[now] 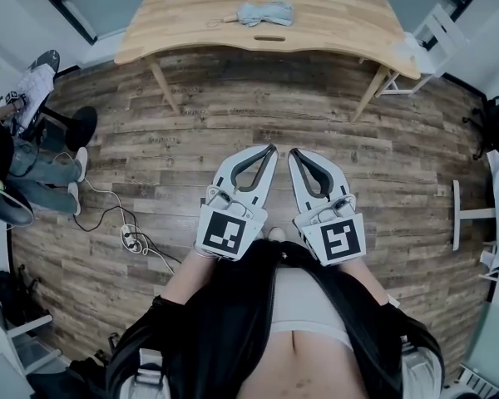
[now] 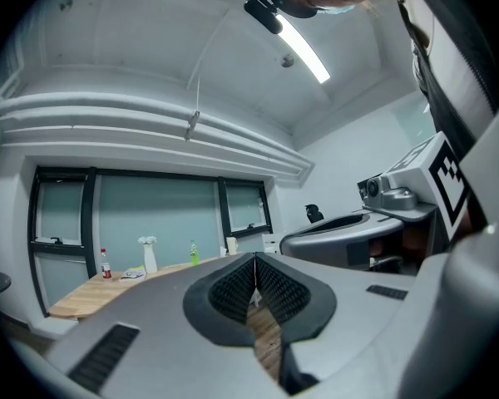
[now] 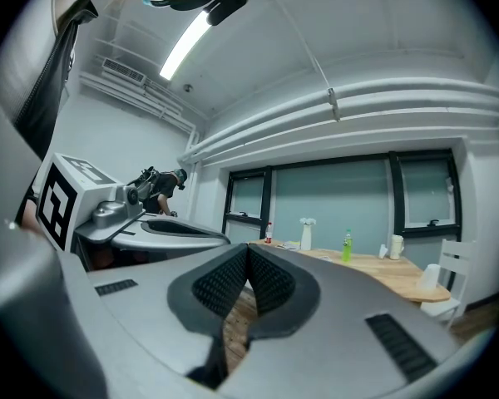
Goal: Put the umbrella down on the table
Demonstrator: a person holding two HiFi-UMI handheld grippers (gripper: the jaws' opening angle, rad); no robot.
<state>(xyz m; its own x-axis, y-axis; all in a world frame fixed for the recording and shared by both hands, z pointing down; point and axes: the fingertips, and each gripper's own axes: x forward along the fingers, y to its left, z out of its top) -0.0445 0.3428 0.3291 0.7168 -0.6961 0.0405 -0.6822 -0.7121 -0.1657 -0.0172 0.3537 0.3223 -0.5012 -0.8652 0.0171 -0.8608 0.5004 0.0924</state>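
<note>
No words, brands or numbers are legible anywhere. Only black-and-white square markers show, one each on the left gripper (image 1: 271, 149) and right gripper (image 1: 293, 152), lower centre of the head view.

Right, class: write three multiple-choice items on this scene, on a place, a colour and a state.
1. Where is the umbrella? A on the table; B on the floor; C in a gripper.
2. Its colour? A red; B black; C pale blue.
3. Left gripper and right gripper jaws? A wide open; B shut, empty; C shut on the umbrella.
Answers: A, it rests on the tabletop; C, its fabric looks pale blue; B, jaws meet, nothing between.
</note>
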